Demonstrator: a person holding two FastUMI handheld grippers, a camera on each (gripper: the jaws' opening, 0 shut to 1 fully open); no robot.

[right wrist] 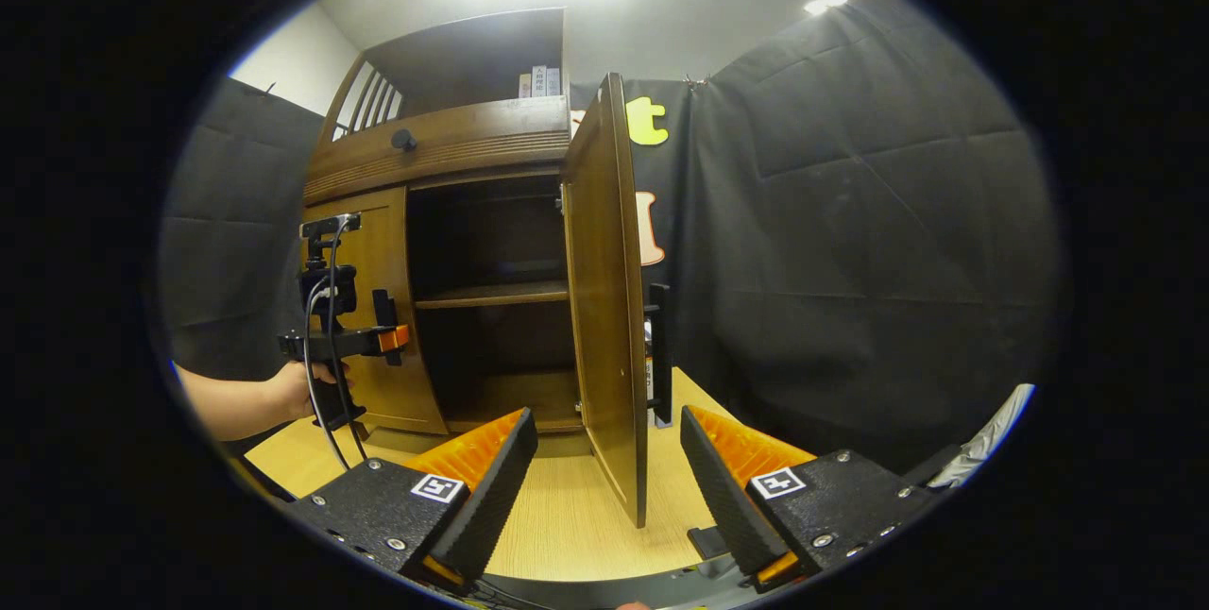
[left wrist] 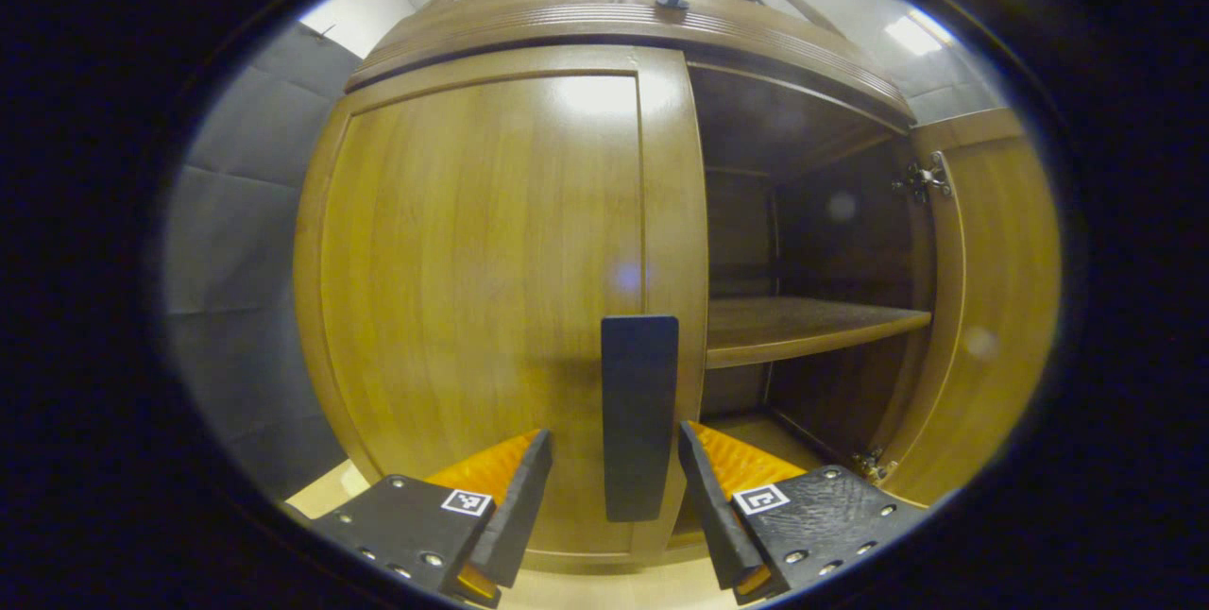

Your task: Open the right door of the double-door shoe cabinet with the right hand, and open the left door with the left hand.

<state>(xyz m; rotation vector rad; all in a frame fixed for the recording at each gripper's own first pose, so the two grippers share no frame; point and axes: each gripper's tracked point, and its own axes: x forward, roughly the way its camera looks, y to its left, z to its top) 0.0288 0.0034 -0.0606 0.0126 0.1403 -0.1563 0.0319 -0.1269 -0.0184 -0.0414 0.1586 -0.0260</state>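
In the left gripper view my left gripper (left wrist: 612, 487) is spread wide around the dark vertical handle (left wrist: 639, 416) of the closed left door (left wrist: 491, 308), fingers not touching it. At 3 o'clock the shoe cabinet's (left wrist: 614, 20) right half stands open, its shelf (left wrist: 803, 325) bare. In the right gripper view my right gripper (right wrist: 609, 487) gapes wide, the swung-out right door (right wrist: 604, 308) edge-on between its fingers, and the left gripper (right wrist: 351, 331) sits at 9 o'clock in a hand (right wrist: 307, 393).

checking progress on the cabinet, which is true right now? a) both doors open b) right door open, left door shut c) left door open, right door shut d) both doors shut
b: the right door stands swung out, showing the shelf, while the left door sits shut with its handle between the open left gripper fingers.
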